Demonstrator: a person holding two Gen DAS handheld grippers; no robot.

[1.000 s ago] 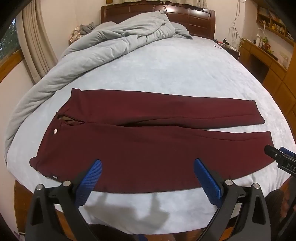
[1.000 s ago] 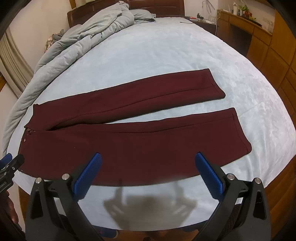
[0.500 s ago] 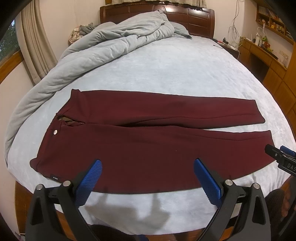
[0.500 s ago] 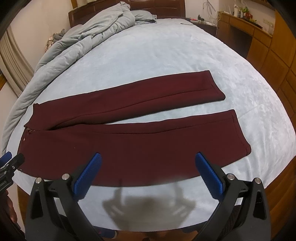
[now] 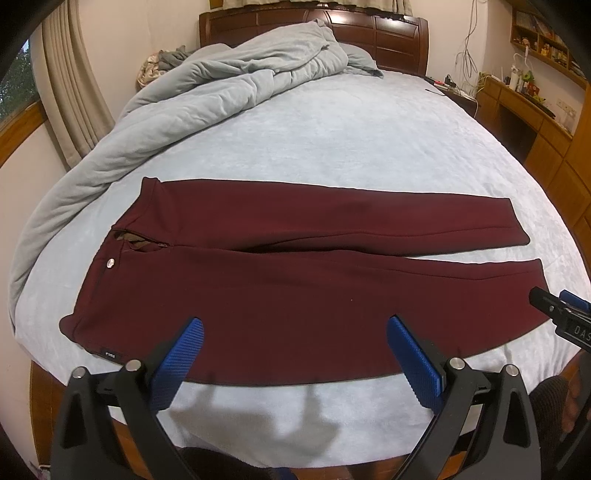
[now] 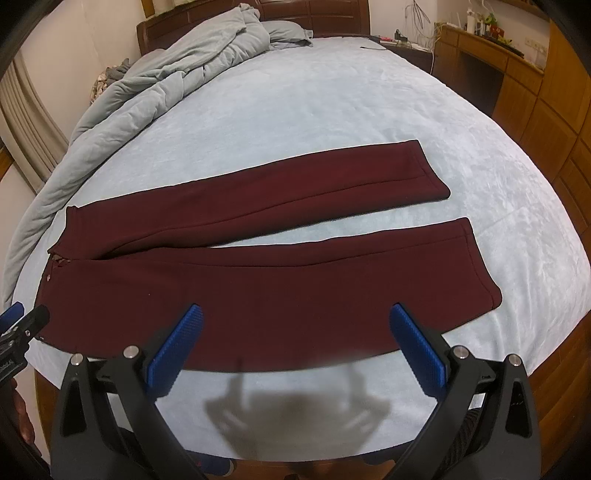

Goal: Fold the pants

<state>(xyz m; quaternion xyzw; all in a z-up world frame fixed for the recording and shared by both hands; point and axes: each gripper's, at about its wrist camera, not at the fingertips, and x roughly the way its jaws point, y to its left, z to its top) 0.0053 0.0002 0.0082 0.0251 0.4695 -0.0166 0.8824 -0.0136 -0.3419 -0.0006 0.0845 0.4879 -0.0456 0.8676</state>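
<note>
Dark red pants [image 5: 295, 280] lie flat on the pale blue bed, waist at the left with a silver button [image 5: 110, 263], both legs running right and slightly spread. They also show in the right wrist view [image 6: 280, 266]. My left gripper [image 5: 295, 350] is open and empty, hovering over the near edge of the pants toward the waist. My right gripper [image 6: 295, 339] is open and empty over the near leg. Each gripper's tip shows in the other's view, the right one [image 5: 557, 314] and the left one [image 6: 22, 325].
A rumpled grey duvet [image 5: 207, 96] lies along the bed's far left side up to the wooden headboard [image 5: 369, 29]. A wooden desk and cabinets [image 5: 535, 122] stand at the right. Curtains [image 5: 74, 85] hang at the left. The bed's near edge [image 5: 295, 435] is just below the grippers.
Almost nothing has changed: both grippers stay open above the near edge of the pants, with only a slight drift. The pants have not moved.
</note>
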